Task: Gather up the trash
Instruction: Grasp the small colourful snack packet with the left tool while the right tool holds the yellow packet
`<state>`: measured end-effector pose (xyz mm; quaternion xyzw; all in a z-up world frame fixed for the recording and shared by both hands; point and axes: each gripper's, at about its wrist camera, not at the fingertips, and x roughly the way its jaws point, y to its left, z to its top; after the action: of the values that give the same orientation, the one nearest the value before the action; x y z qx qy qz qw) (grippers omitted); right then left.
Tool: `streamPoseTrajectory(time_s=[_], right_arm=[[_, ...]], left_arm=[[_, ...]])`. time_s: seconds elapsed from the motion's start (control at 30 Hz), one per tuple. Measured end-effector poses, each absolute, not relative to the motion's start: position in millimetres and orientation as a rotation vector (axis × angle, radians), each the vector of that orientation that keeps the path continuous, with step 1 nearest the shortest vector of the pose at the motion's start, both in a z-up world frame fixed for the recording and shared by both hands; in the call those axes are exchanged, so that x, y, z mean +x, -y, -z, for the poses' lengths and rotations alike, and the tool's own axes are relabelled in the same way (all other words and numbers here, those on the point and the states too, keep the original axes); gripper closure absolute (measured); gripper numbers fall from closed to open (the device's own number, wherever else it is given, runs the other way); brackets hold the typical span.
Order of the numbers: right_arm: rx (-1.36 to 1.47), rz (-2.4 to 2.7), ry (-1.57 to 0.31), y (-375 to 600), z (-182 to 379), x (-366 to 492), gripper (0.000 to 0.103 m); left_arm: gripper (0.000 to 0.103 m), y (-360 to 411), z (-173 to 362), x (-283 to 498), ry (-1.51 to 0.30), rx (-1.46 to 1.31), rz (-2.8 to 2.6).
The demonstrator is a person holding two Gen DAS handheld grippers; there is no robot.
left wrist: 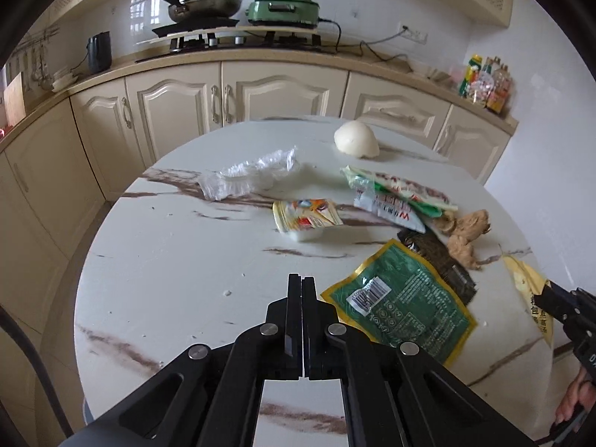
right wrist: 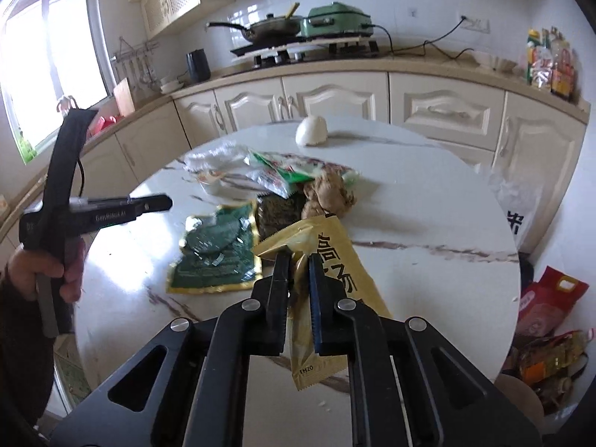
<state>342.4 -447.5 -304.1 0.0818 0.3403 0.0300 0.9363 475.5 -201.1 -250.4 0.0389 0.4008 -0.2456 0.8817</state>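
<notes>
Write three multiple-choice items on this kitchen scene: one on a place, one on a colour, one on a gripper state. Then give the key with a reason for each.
1. Where does the white round lump lie?
A. at the far side of the marbled table
B. on the stove
C. inside the frying pan

2. What colour is the electric cooker on the counter?
A. red
B. green
C. black

3. What is the right gripper doing?
A. standing wide open above bare table
B. shut on the green packet
C. shut on the yellow packet

Key: 1 A, the lump sits on the table's far part, beyond the wrappers. 2 B, its lid and body are pale green. 3 C, the yellow packet runs between the right gripper's closed fingers, while the green packet lies apart on the table.
</notes>
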Motion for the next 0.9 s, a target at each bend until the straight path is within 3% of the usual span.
streamPoseTrajectory(time_s=[0.13, 0.17, 0.2, 0.27, 0.63, 0.67, 0.7, 0.77, 0.9], right_arm=[[0.156, -0.053, -0.686, 442.3, 296.5, 342.0, 0.093], [0.158, -0.050, -0.690, 442.9, 297.3, 343.3, 0.093], [0.161, -0.045, -0.695, 443.9, 298.1, 345.2, 0.093], [0.172, -0.040, -0.705, 446.6, 302.4, 350.1, 0.093], [0.202, -0.053, -0.738, 453.9, 318.7, 379.5, 0.093], [0.203, -0.054, -0.739, 454.4, 319.4, 381.1, 0.093], [0.206, -0.056, -0.742, 454.9, 320.0, 382.5, 0.093], [0.213, -0.058, -0.743, 455.9, 320.9, 383.8, 0.093], [0.214, -0.059, -0.743, 455.0, 321.4, 383.0, 0.093]], left_arm=[[0.094, 199.4, 245.6, 477.0, -0.835, 0.060, 0.521], [0.079, 200.6, 245.1, 479.1, -0.832, 0.066, 0.520], [0.057, 203.8, 246.1, 481.7, -0.836, 0.076, 0.518], [0.041, 210.7, 246.7, 489.5, -0.836, 0.090, 0.509], [0.044, 256.8, 273.7, 549.9, -0.881, 0.223, 0.508], [0.047, 258.3, 272.3, 551.5, -0.872, 0.222, 0.514], [0.060, 260.5, 272.0, 552.0, -0.865, 0.230, 0.521], [0.076, 263.5, 273.7, 555.1, -0.866, 0.242, 0.535], [0.077, 267.9, 272.6, 548.6, -0.855, 0.284, 0.556]])
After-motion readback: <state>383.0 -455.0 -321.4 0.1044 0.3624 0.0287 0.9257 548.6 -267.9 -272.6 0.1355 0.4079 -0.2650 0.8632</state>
